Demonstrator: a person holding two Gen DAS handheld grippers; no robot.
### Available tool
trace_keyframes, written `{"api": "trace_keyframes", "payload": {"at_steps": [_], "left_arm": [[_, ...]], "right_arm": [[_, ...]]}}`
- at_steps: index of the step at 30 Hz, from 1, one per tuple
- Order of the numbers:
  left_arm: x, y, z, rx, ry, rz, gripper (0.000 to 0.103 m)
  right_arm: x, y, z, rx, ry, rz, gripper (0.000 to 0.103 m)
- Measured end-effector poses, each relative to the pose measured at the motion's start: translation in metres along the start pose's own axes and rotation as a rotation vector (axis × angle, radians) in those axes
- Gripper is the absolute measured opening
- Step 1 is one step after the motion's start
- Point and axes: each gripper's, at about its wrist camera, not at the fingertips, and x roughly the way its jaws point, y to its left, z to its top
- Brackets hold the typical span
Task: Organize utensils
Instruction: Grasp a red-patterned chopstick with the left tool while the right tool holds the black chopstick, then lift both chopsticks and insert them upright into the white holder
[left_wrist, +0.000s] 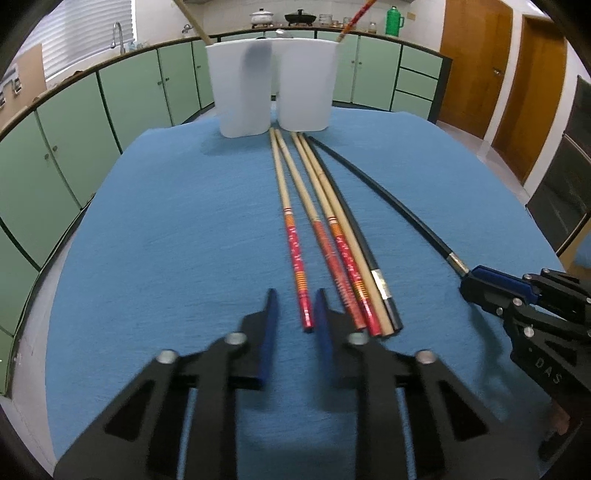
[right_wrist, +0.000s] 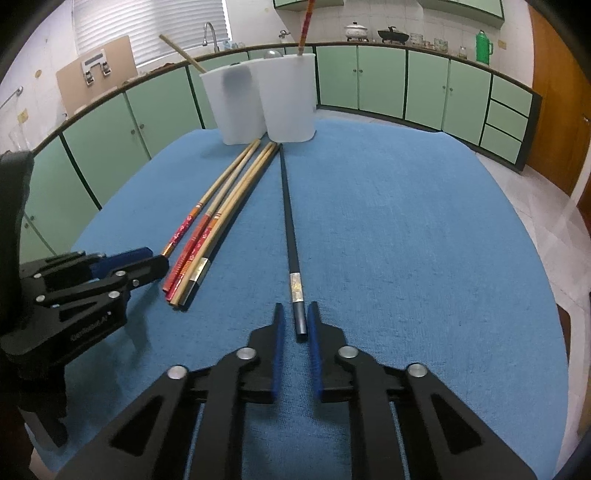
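Several bamboo chopsticks with red patterned ends (left_wrist: 325, 221) lie side by side on a blue cloth (left_wrist: 166, 221), one black chopstick (left_wrist: 360, 245) among them. My left gripper (left_wrist: 295, 295) is shut on the near end of the leftmost red-ended chopstick (left_wrist: 295, 251); the right wrist view shows its tips (right_wrist: 155, 258) closed at that end. A separate black chopstick (right_wrist: 286, 206) lies to the right, and my right gripper (right_wrist: 294, 306) is shut on its silver-banded near end. Two white cups (left_wrist: 242, 85) (left_wrist: 308, 81) stand at the far edge, each holding a chopstick.
Green cabinets (left_wrist: 74, 140) and a counter with pots and a green flask (left_wrist: 394, 22) ring the table. A wooden door (left_wrist: 476, 66) is at the right. Bare blue cloth stretches to the left (left_wrist: 166, 221) and to the right (right_wrist: 424, 240) of the chopsticks.
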Motion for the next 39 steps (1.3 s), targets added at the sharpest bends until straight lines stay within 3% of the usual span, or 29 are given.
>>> {"api": "trace_keyframes", "payload": {"at_steps": [8,12,17,28,39], "left_arm": [[-0.009,0.013,-0.001,-0.058,-0.002,-0.023,0.005],[-0.039,0.019,0.003,-0.027,-0.052,-0.002,0.005],[-0.082,0.021,0.021,0.032,-0.124,0.021,0.005],[-0.159,0.024,0.058,0.027,-0.302,0.003,0.005],[-0.176,0.019,0.094,0.060,-0.368,-0.054,0.005]], "right_arm": [[-0.005,-0.003,0.001,0.009,-0.002,0.012,0.007],[-0.020,0.000,0.004,-0.007,-0.020,0.017,0.007],[-0.046,0.002,0.021,-0.023,-0.071,0.020,0.007],[-0.100,0.004,0.059,-0.042,-0.182,0.022,0.007],[-0.138,0.002,0.123,-0.077,-0.233,0.085,0.006]]}}
